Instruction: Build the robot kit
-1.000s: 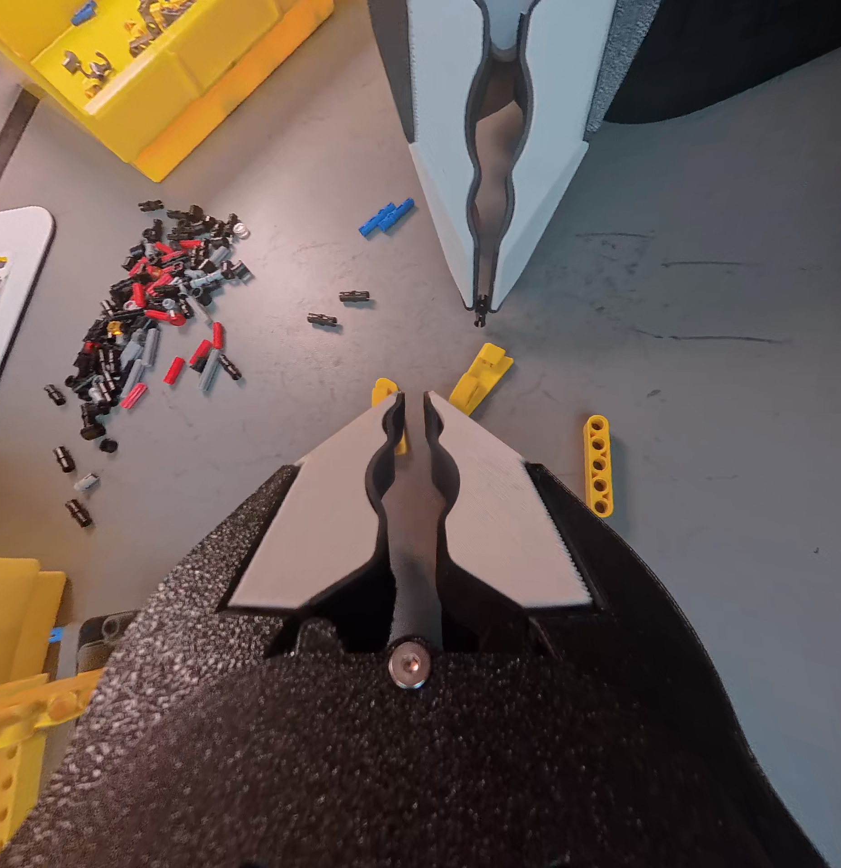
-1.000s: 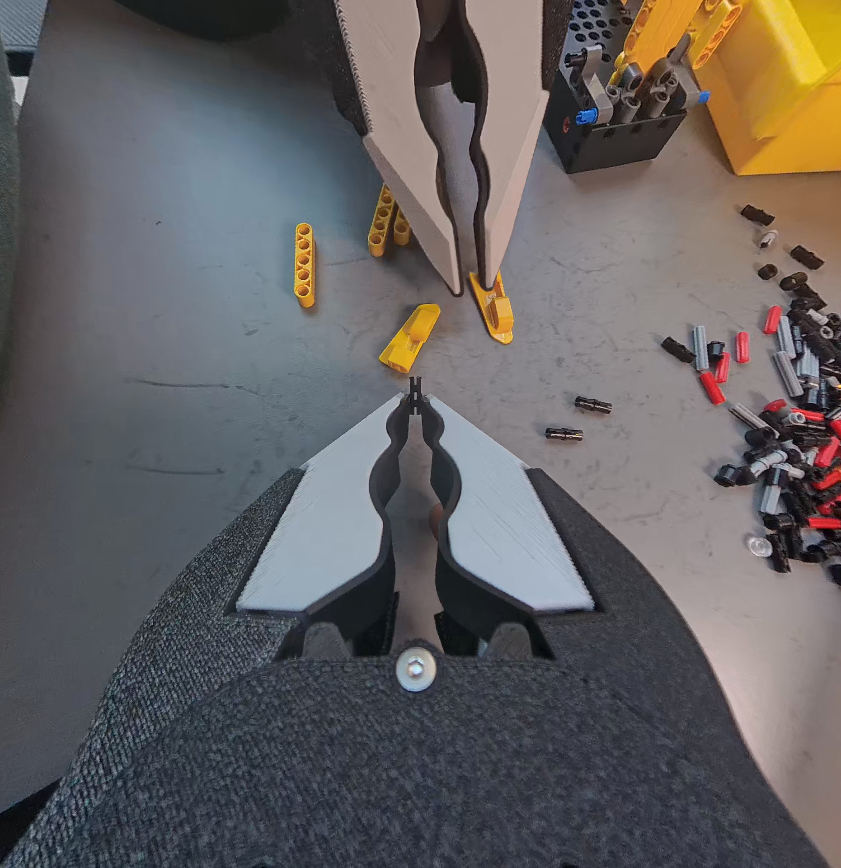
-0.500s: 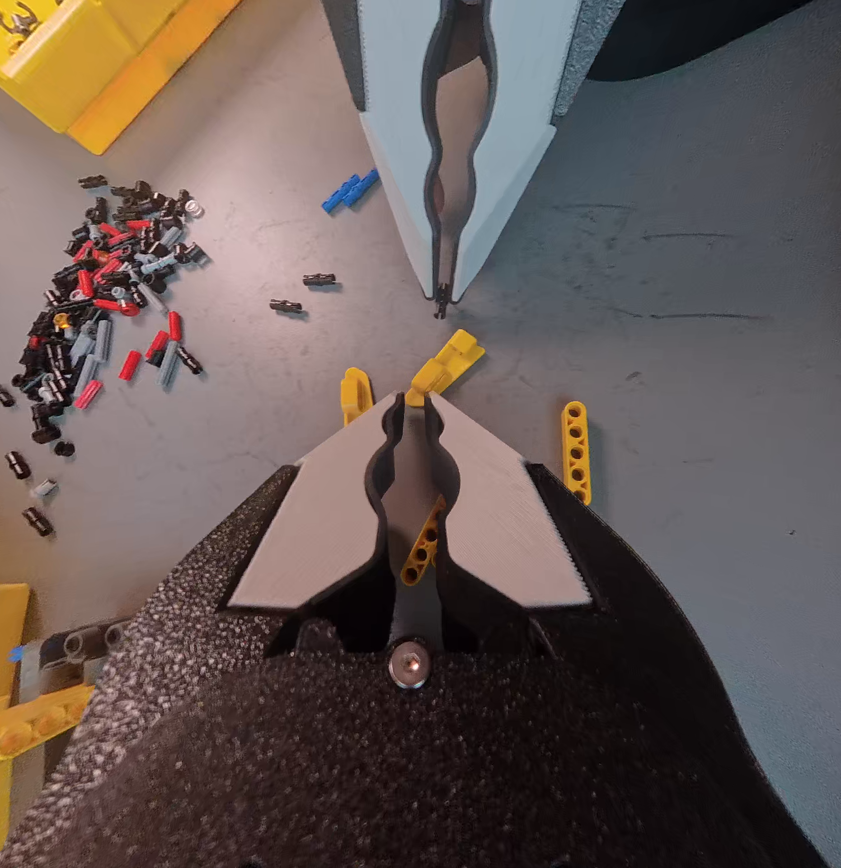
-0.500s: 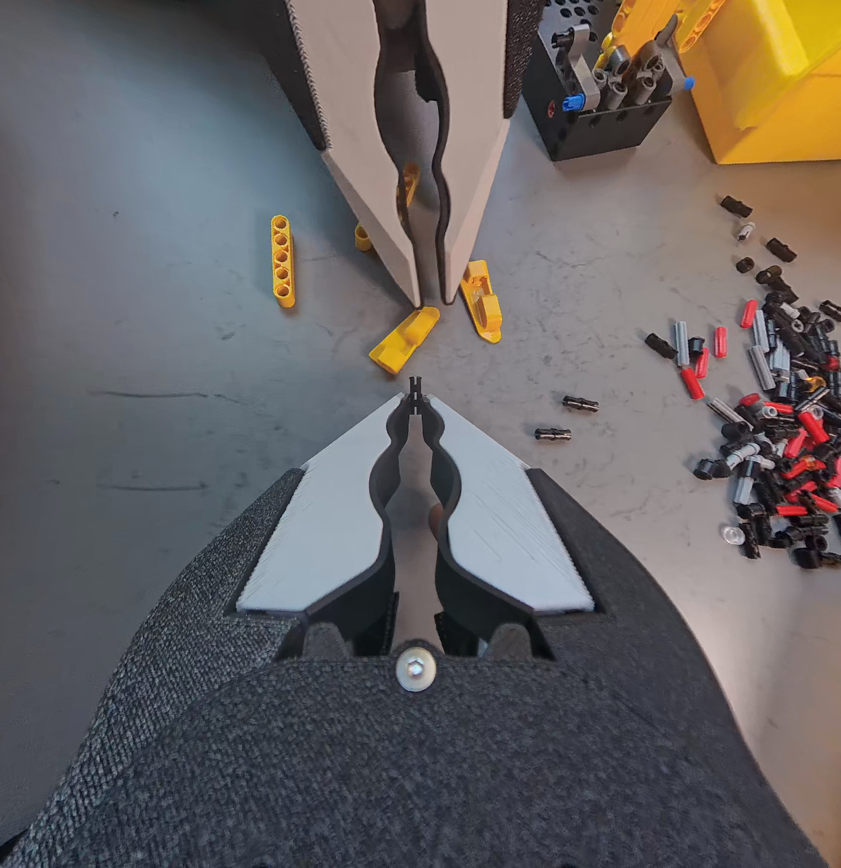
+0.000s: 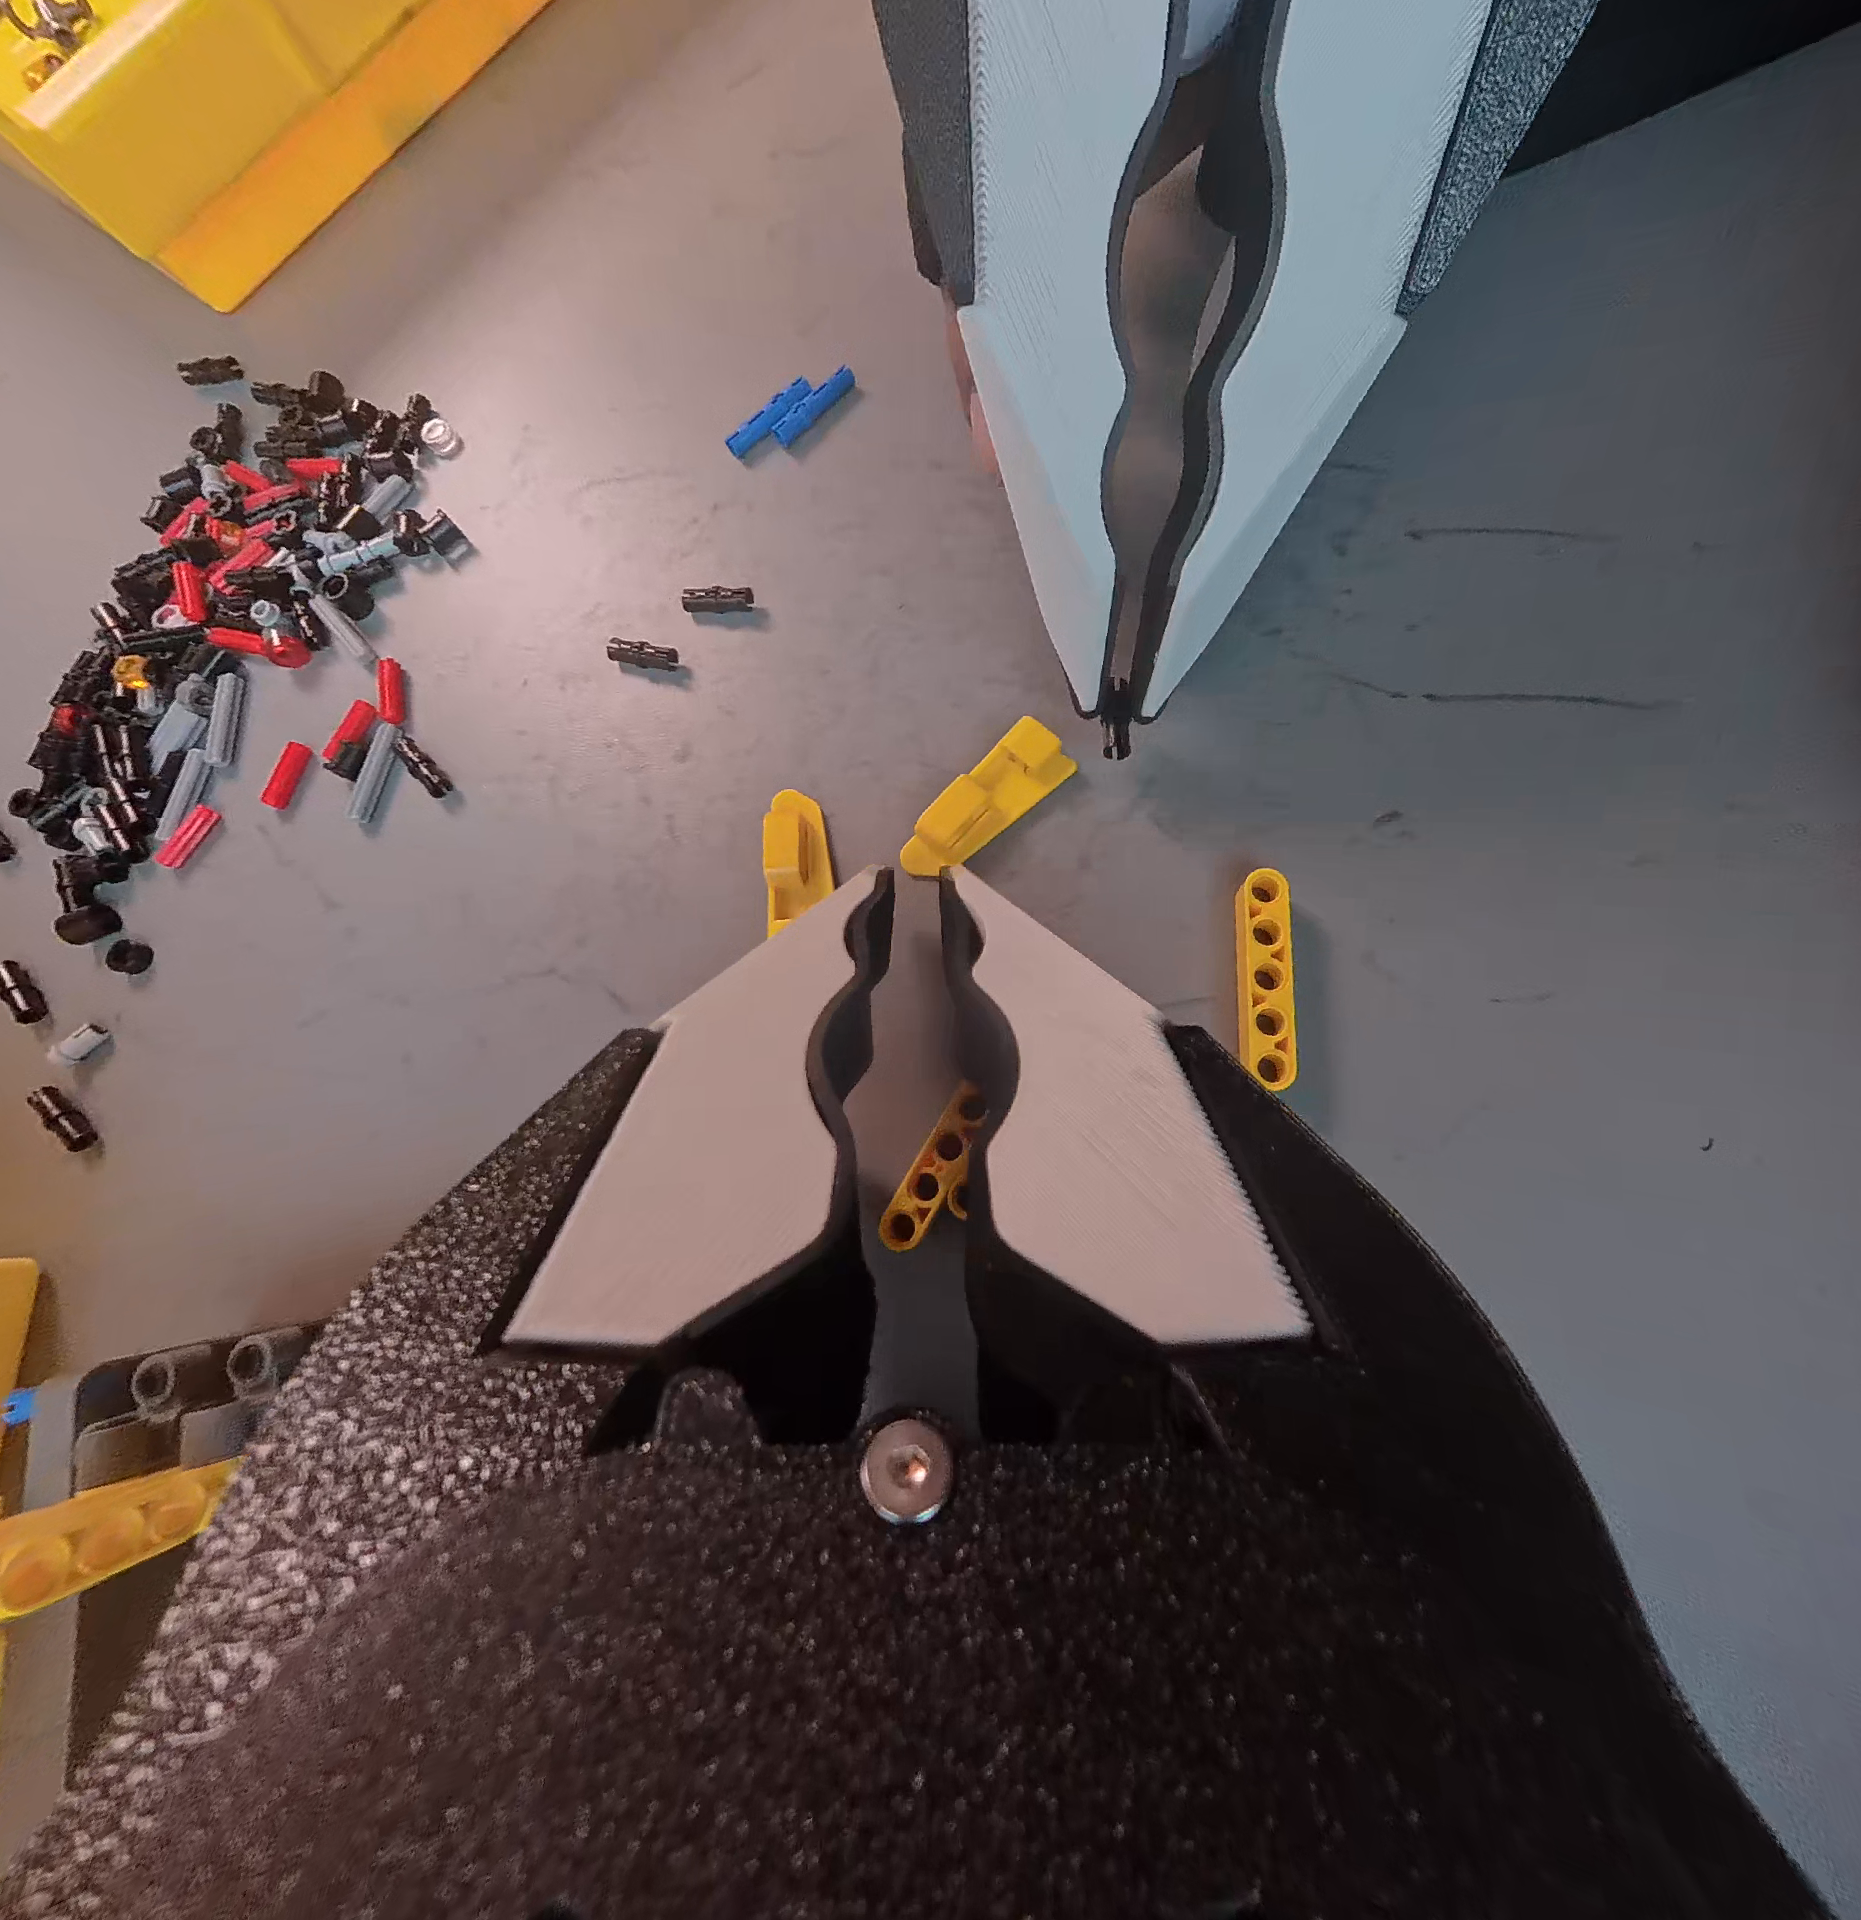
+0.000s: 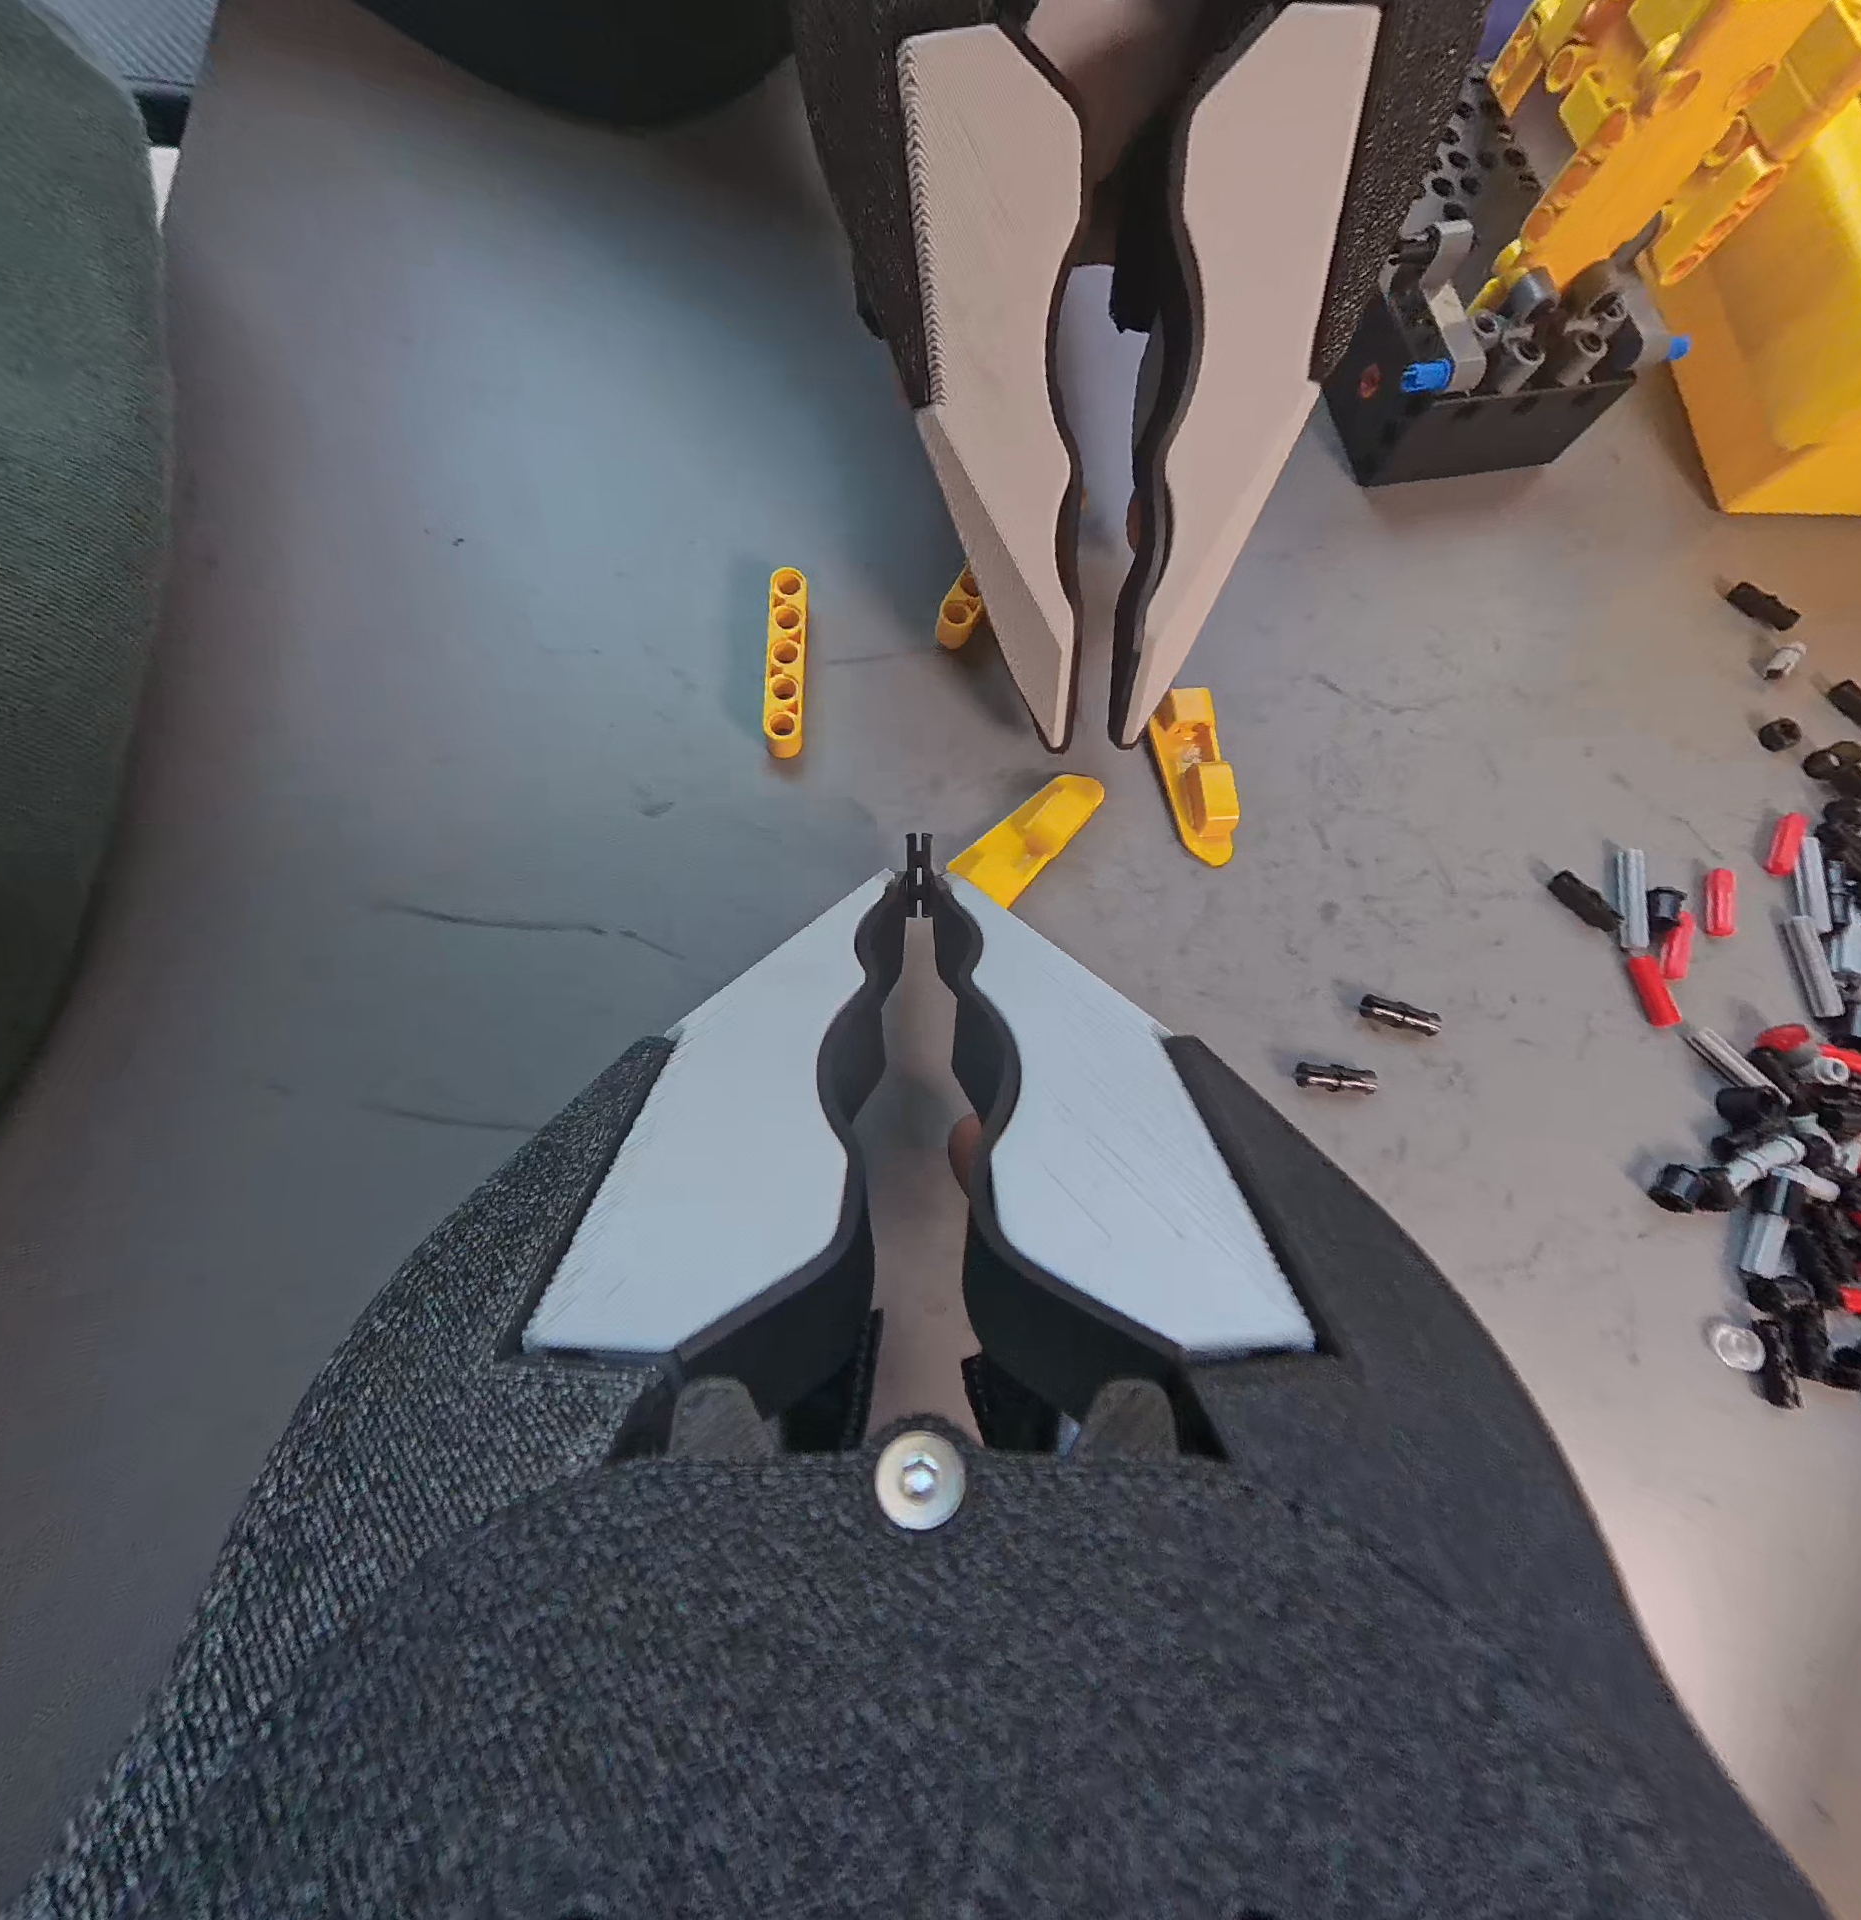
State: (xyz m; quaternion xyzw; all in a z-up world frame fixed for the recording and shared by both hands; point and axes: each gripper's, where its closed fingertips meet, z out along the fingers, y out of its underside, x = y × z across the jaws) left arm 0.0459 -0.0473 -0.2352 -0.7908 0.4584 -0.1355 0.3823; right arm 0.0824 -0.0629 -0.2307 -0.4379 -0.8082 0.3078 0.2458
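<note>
My right gripper (image 6: 918, 883) is shut on a small black pin (image 6: 918, 868) that sticks out past its tips, just above the grey table. It also shows in the left wrist view (image 5: 1113, 712) with the pin (image 5: 1115, 736). My left gripper (image 5: 915, 878) is open by a narrow gap and empty, its tips just behind a yellow wedge-shaped piece (image 5: 993, 805). A second yellow piece (image 5: 796, 857) lies left of the tips. A yellow five-hole beam (image 5: 1267, 977) lies to the right. Another yellow beam (image 5: 936, 1169) shows through the left jaws.
A pile of black, red and grey pins (image 5: 209, 623) lies to the left, with two loose black pins (image 5: 643, 652) and blue pins (image 5: 791, 410) nearer. A yellow bin (image 5: 230, 125) stands far left. A black block with yellow beams (image 6: 1487, 395) stands by a yellow box (image 6: 1819, 364). My hands' fingertips stand some 5 centimeters from each other.
My left gripper has shifted from the left yellow piece towards the wedge-shaped one, uncovering the beam beneath it. The right gripper, still holding the pin, has moved sideways past the wedge.
</note>
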